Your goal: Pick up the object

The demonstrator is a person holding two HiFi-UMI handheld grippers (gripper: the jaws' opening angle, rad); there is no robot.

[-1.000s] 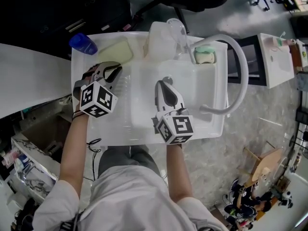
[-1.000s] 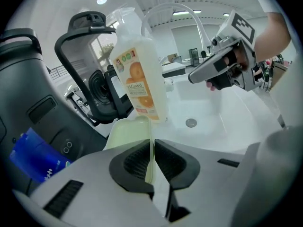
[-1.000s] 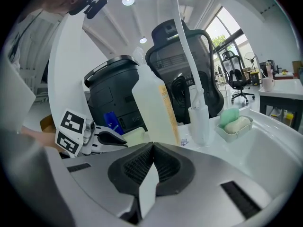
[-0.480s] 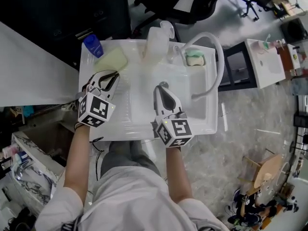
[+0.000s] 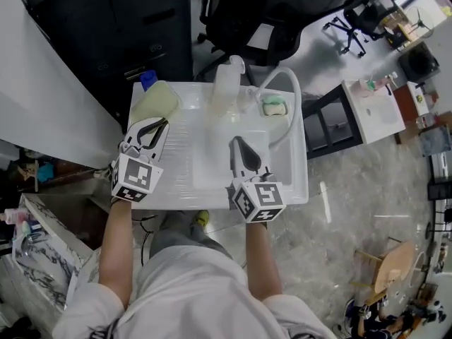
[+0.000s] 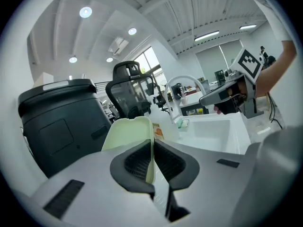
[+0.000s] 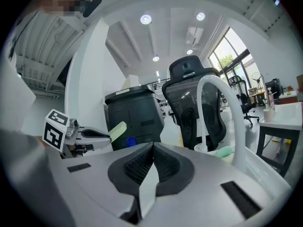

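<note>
Pad: pale yellow-green pad (image 5: 154, 101), flat, held on edge at the far-left corner of the sink unit, clear of the basin floor.
Cabinet: black cabinet (image 5: 141, 27) stands behind the sink unit's left half, just beyond the pad.
Chair: black office chair (image 5: 282, 20) behind the sink unit's right half.
Sink unit: white sink unit (image 5: 293, 189) directly in front of the person; both grippers are over it.
Hose: white hose (image 5: 295, 97) arches over the far-right part of the unit, well apart from the pad.
Bottle: clear bottle (image 5: 226, 90) upright at the far rim, between pad and hose.
Left gripper: left gripper (image 5: 159, 123), 2 jaws closed on the pad's near edge; the pad stands up between the pads in the left gripper view.
Right gripper: right gripper (image 5: 236, 142) over the basin's middle, 2 jaws pressed together with nothing between them.
Green item: small green item (image 5: 273, 107) in a dish by the hose base.
Blue item: blue item (image 5: 147, 80) at the far-left corner, partly covered by the pad; kind cannot be made out.
</note>
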